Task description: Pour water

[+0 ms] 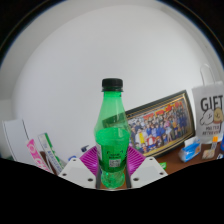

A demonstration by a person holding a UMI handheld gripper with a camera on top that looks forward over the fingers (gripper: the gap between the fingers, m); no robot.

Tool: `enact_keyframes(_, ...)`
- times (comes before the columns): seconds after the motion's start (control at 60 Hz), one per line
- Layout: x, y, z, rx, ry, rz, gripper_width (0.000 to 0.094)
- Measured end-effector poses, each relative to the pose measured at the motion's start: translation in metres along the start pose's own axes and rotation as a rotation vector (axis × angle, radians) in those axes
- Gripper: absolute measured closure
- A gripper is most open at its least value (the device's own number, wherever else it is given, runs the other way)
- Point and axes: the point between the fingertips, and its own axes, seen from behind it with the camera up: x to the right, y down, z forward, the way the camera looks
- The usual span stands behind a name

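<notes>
It looks like a home or office room. A wooden-framed group photograph (158, 124) leans against a plain white wall (70, 70), beside a white box printed "GIFT" (209, 118). Pink-and-white packages (40, 150) stand opposite.

I count one green bottle (112, 133), one black cap (112, 84) on it, and one framed group photograph (158, 125). I also count one white box marked GIFT (209, 118). Gripper fingers (80, 170) number two.
</notes>
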Motion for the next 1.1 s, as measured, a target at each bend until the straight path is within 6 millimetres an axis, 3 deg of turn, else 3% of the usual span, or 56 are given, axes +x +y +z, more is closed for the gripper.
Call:
enact_keyframes(0.083,0.046,0.013,0.001,-0.029,0.078,-0.166,0.0600)
enact_keyframes(0.2,0.100,0.053,-0.004,-0.098,0.133,-0.311,0.0598)
enact_keyframes(0.3,0.132,0.095,-0.008,-0.161,0.154,-0.343,0.0600)
enact_keyframes(0.417,0.156,0.132,-0.011,-0.226,0.179,-0.304,0.0599)
enact_keyframes(0.617,0.167,0.174,-0.016,-0.270,0.185,-0.284,0.0588)
enact_keyframes(0.7,0.166,0.171,-0.016,-0.230,0.184,-0.301,0.0567)
enact_keyframes(0.85,0.163,0.174,-0.022,-0.243,0.195,-0.309,0.0379)
enact_keyframes(0.95,0.162,0.178,-0.030,-0.281,0.205,-0.294,0.0065)
enact_keyframes(1.0,0.163,0.176,-0.036,-0.294,0.227,-0.296,0.0109)
enact_keyframes(1.1,0.156,0.166,-0.054,-0.314,0.263,-0.303,0.0077)
